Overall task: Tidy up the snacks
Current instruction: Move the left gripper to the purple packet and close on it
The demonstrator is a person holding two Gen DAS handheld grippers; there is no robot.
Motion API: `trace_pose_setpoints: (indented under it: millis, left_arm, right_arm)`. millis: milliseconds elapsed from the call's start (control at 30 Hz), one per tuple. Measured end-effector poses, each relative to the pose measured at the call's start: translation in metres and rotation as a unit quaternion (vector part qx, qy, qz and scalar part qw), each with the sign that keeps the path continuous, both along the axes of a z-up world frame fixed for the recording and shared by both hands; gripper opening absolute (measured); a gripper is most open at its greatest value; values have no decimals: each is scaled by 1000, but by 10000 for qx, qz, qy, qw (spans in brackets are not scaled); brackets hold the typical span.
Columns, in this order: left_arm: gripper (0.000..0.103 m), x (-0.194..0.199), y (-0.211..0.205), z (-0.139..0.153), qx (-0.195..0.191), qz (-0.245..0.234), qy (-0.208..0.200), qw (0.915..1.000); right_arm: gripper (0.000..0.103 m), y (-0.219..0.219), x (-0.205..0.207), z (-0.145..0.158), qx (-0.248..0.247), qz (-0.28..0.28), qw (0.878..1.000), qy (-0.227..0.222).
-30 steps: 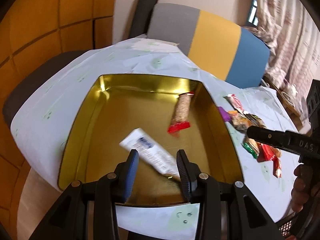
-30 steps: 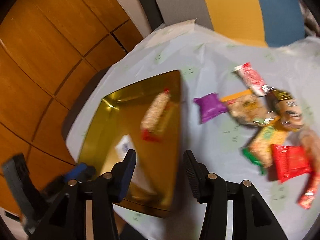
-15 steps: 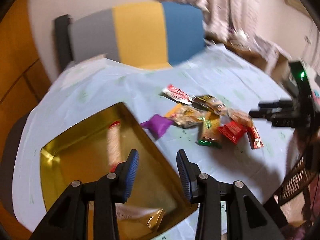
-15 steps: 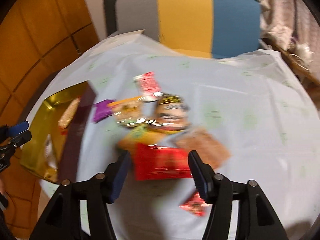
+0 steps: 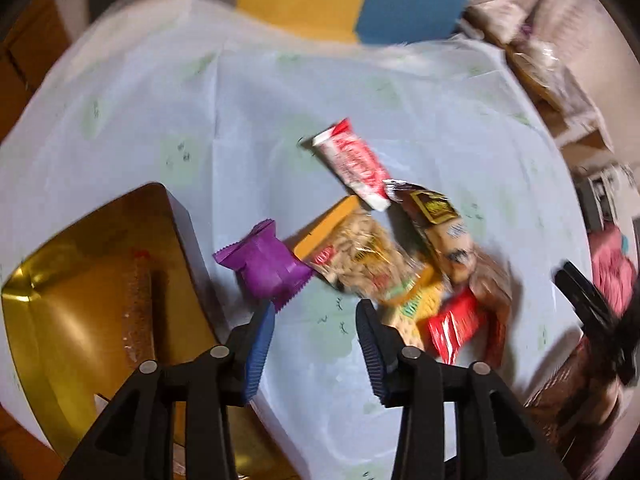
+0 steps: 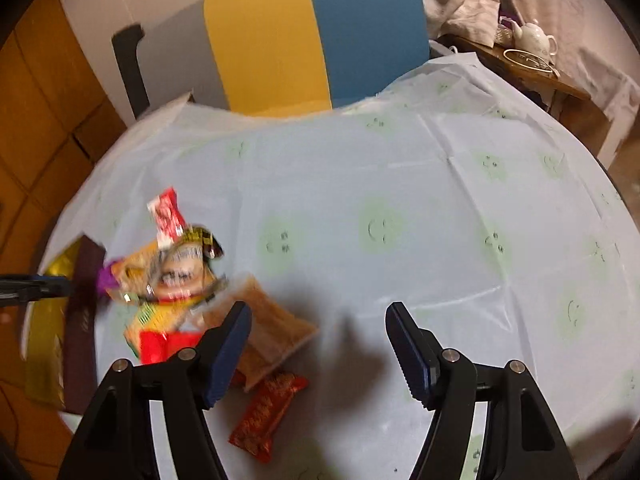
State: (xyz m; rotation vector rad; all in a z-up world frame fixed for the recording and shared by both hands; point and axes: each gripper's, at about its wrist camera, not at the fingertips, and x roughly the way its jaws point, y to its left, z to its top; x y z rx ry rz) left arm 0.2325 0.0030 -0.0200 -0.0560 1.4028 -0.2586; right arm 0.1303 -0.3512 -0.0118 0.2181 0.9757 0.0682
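Observation:
A pile of snack packets lies on the pale tablecloth (image 5: 328,92): a purple packet (image 5: 266,266), a red-and-white bar (image 5: 354,164), a nut packet (image 5: 362,258), a brown wrapper (image 5: 438,224) and a red packet (image 5: 452,330). My left gripper (image 5: 316,316) hovers just in front of the purple packet, jaws opening, nothing between them. The gold tin (image 5: 60,320) sits at the left with a snack bar (image 5: 138,308) inside. My right gripper (image 6: 318,320) hangs over bare cloth right of the pile, jaws opening and empty. A tan packet (image 6: 272,334) and a red bar (image 6: 268,414) lie by its left finger (image 6: 228,348).
A chair (image 6: 280,36) with grey, yellow and blue panels stands behind the table. A side table with a white teapot (image 6: 534,38) is at the back right. Orange wall panels (image 6: 44,80) run along the left. The right gripper (image 5: 592,312) shows at the left wrist view's right edge.
Both grippers have swung right, away from the gold tin and over to the snack pile. The left gripper left the white packet in the tin. Both jaws have widened.

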Motion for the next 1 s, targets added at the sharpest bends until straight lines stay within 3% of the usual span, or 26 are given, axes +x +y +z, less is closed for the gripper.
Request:
trace_pose_setpoints:
  millis: [200, 600, 767, 833, 1000]
  left_arm:
    - [55, 24, 0, -25, 307, 814, 596, 9944]
    - [53, 40, 3, -54, 841, 1880, 722, 9759]
    - [46, 39, -7, -59, 943, 1849, 553, 9767]
    - [43, 36, -15, -57, 1023, 1629, 297, 9809]
    - [39, 19, -26, -47, 817, 1233, -92, 9890]
  right_arm:
    - [77, -14, -3, 10, 376, -243, 9988, -183]
    - [81, -20, -14, 22, 758, -322, 9956, -455]
    - [81, -24, -15, 25, 892, -367, 9942, -480]
    - [81, -24, -16, 25, 896, -360, 9941, -487]
    - [81, -23, -15, 23, 862, -338, 9947, -453]
